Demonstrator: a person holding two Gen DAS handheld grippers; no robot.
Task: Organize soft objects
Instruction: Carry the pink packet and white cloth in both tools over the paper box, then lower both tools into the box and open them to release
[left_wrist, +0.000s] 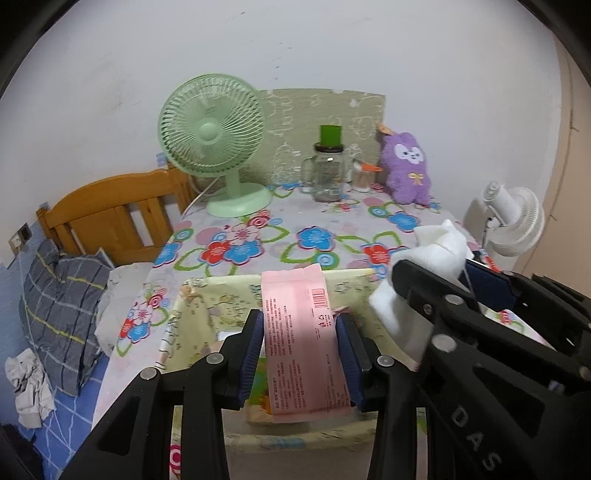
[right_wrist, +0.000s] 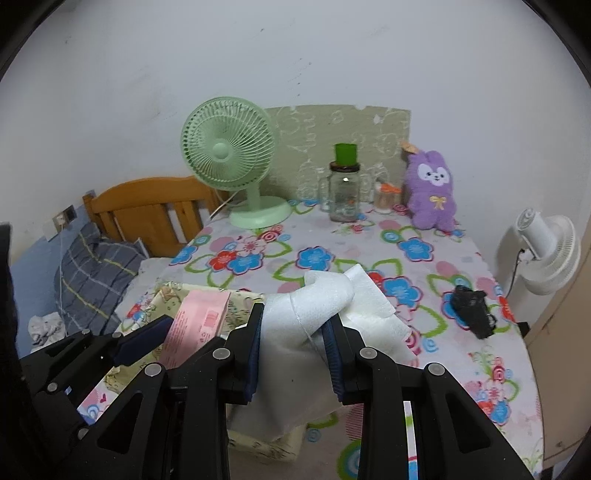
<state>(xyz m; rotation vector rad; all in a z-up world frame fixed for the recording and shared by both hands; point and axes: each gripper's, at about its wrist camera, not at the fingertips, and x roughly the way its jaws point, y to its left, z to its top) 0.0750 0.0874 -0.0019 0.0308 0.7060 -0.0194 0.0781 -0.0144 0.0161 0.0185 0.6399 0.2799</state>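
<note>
Pink tissue pack (left_wrist: 301, 339): flat, soft plastic wrap, pale pink, fine red print and a red barcode near its upper right edge. It stands on end, top edge level with the far rim of the storage basket (left_wrist: 207, 295), lower end down inside it. The basket is pale yellow fabric with a small cartoon print, on the flowered tablecloth (left_wrist: 258, 236) at the near edge of the table.

Left gripper (left_wrist: 301, 354): blue pads pressed on both long sides of the pink pack, jaws narrowed to its width; pack held between the fingers over the basket opening.

White foam sheet (right_wrist: 299, 332): thin, soft, crumpled into a bunched roll at top, loose flat corner spreading right over the cloth, lower part draping toward the basket's right wall.

Right gripper (right_wrist: 293, 347): closed on the bunched middle of the foam, pads touching both sides. It sits just right of the left gripper, above the basket's right edge.

Back of table, well apart: green desk fan (left_wrist: 212, 140), glass mug jar (left_wrist: 327, 173), purple plush rabbit (left_wrist: 406, 166). Small black object (right_wrist: 472, 310) lies on the cloth to the right.
</note>
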